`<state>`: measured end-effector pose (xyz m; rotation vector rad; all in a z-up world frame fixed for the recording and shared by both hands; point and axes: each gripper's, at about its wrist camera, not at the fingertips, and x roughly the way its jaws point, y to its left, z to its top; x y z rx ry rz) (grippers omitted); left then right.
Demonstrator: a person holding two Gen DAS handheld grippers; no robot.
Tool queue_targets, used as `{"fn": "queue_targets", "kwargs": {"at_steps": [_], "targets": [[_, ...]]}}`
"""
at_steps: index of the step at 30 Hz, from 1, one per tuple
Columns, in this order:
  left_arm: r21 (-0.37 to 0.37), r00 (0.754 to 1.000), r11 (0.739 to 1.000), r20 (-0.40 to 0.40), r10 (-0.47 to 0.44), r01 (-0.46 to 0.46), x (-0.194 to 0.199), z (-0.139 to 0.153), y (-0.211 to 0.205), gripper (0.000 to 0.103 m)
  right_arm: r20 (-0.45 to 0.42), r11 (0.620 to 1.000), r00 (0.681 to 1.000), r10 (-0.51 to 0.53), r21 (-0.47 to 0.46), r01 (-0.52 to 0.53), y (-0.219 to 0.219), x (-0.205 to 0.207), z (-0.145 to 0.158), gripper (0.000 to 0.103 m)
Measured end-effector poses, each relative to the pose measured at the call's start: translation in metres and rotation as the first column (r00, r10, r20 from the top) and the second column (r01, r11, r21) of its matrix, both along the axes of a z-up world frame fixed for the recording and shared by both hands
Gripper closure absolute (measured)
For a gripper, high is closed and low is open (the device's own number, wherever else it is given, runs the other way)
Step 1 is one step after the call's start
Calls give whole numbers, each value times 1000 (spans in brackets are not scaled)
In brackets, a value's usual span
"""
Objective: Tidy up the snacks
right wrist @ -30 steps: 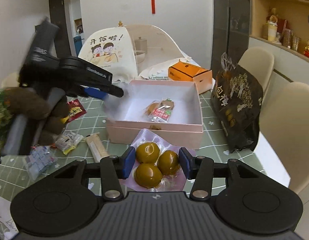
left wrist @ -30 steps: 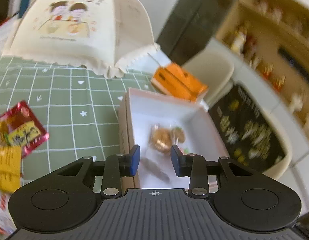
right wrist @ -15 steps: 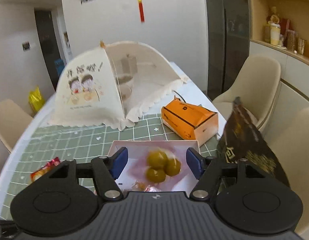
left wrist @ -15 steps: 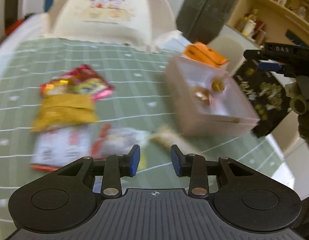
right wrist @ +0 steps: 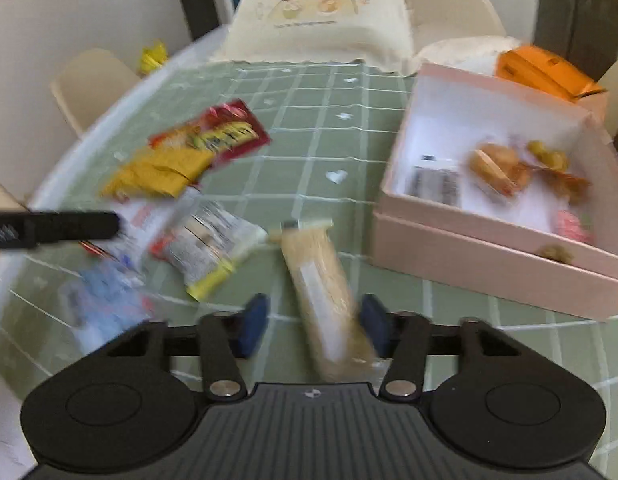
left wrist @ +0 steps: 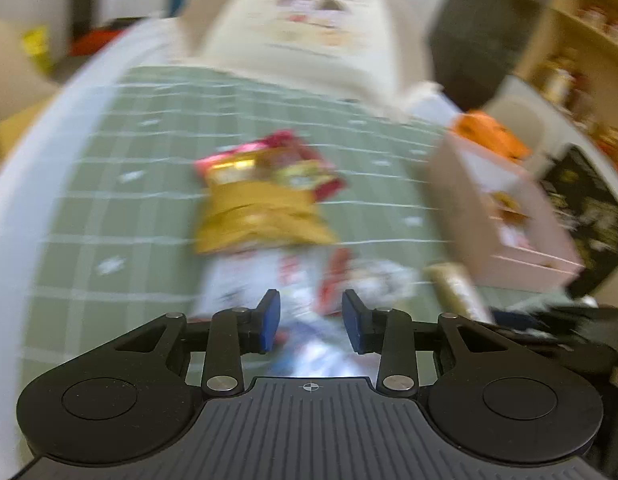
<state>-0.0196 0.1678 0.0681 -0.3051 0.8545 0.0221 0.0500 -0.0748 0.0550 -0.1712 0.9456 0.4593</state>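
The right gripper (right wrist: 315, 324) hangs over the green checked worktop (right wrist: 329, 140) with its blue pads apart. Its jaws have just been closing. A long beige snack bar (right wrist: 317, 280) lies between them, running from 12 o'clock down toward 5 o'clock. The right pad meets the bar's near end in this view, while the left pad stands clear of it. No squeeze on the bar can be made out.

At 2 o'clock from this gripper sits the open pink box (right wrist: 489, 256), which holds a few wrapped snacks. An orange carton (right wrist: 545, 68) stands just behind the box.

The loose snacks lie at 10 to 11 o'clock:
- a clear packet with a yellow end (right wrist: 209, 248), just beside the bar's far tip
- a yellow packet (right wrist: 161, 172), farther off
- a red packet (right wrist: 225, 132), partly over the yellow one

A cream food cover (right wrist: 321, 12) stands at 12 o'clock on the far edge.

The left gripper (left wrist: 311, 320) is partly parted and grasps nothing. Its view is blurred. A white packet (left wrist: 245, 292) shows just beyond its pads at 12 o'clock. The yellow packet (left wrist: 261, 216) and the red packet (left wrist: 269, 164) lie farther along that line. From this gripper the pink box (left wrist: 509, 240) is at 2 o'clock, well apart.
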Motion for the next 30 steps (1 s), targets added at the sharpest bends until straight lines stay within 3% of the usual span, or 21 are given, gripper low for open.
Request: {"fn": "queue_targets", "kwargs": {"at_steps": [3, 5, 10, 15, 17, 21, 26, 30], "targets": [[-17, 994, 994, -28, 106, -106, -22, -7, 17, 64, -15, 1000, 1000, 24, -8, -24, -9, -19, 0, 75], [-42, 992, 992, -45, 119, -121, -28, -14, 19, 64, -17, 1000, 1000, 14, -13, -14, -21, -29, 0, 75], [-72, 997, 997, -70, -39, 34, -24, -25, -17, 62, -28, 999, 998, -52, -4, 52, -49, -41, 2, 75], [-113, 968, 964, -44, -246, 240, -23, -23, -55, 62, -22, 996, 996, -87, -15, 87, -66, -51, 1, 73], [-82, 967, 963, 25, -254, 255, -25, -10, -58, 62, -15, 994, 995, -103, -33, 102, -68, -53, -2, 68], [-15, 982, 986, 89, -165, 166, -2, 9, -44, 62, 5, 987, 990, -138, -81, 137, -73, -62, -8, 38], [31, 991, 992, 42, -127, 126, 54, -6, -33, 62, 14, 985, 987, -159, -63, 159, -75, -72, -11, 32], [11, 986, 987, -29, -163, 163, 60, -27, -44, 62, 13, 986, 988, -154, -58, 154, -74, -80, -10, 32]]}}
